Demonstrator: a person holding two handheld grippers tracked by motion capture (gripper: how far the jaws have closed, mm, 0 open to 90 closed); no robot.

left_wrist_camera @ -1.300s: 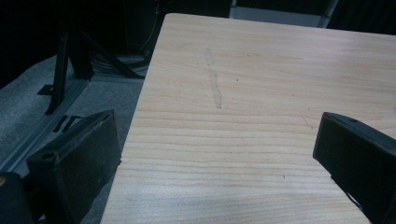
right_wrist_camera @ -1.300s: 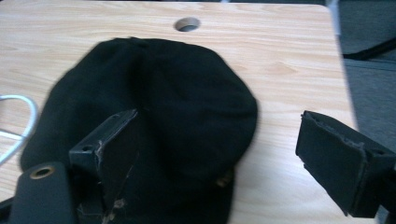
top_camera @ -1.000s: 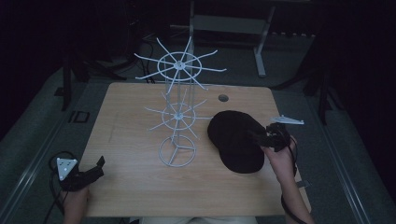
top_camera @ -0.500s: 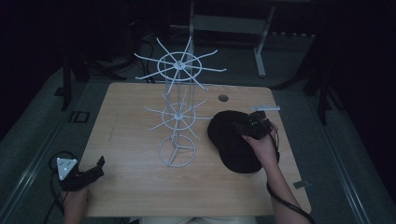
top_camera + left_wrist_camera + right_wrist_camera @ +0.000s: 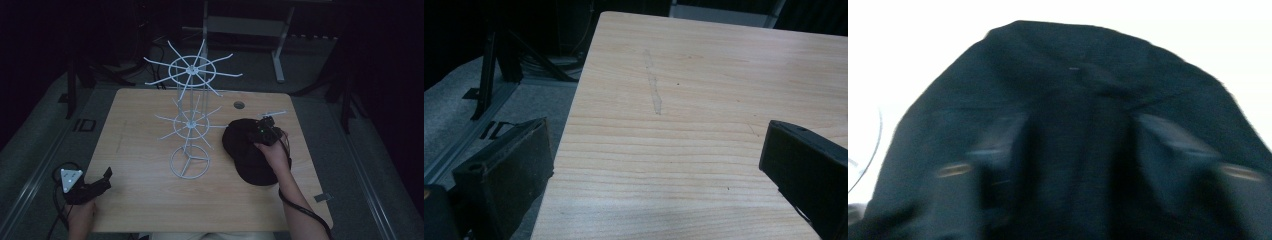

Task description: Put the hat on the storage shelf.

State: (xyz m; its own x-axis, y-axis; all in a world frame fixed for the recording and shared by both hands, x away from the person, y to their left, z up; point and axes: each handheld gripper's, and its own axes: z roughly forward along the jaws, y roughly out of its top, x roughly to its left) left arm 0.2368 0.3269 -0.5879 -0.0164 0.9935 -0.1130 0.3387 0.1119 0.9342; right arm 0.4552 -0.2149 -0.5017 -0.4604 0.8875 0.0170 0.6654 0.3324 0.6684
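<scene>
The wooden bench (image 5: 150,200) carries a white wire rack (image 5: 190,125) near its middle: a ring base, a thin post, and two wheels of spokes, the upper one wider. Just right of the rack's base lies a black cap (image 5: 250,160), flat on the bench.

The cap looks light, soft and floppy; its cloth crown would likely fold under a pinch, so the stiffer brim or the crown's edge seems the surest hold. Which end is the brim cannot be told here.

The right hand (image 5: 272,152) reaches forward over the cap's far part, wrist tipped down, with the right claw (image 5: 262,131) at the crown. In the right gripper view its jaws stand spread over the dark cloth, blurred, not yet pinching it.

The left claw (image 5: 102,180) sits at the near left corner, jaws wide apart, holding nothing.
</scene>
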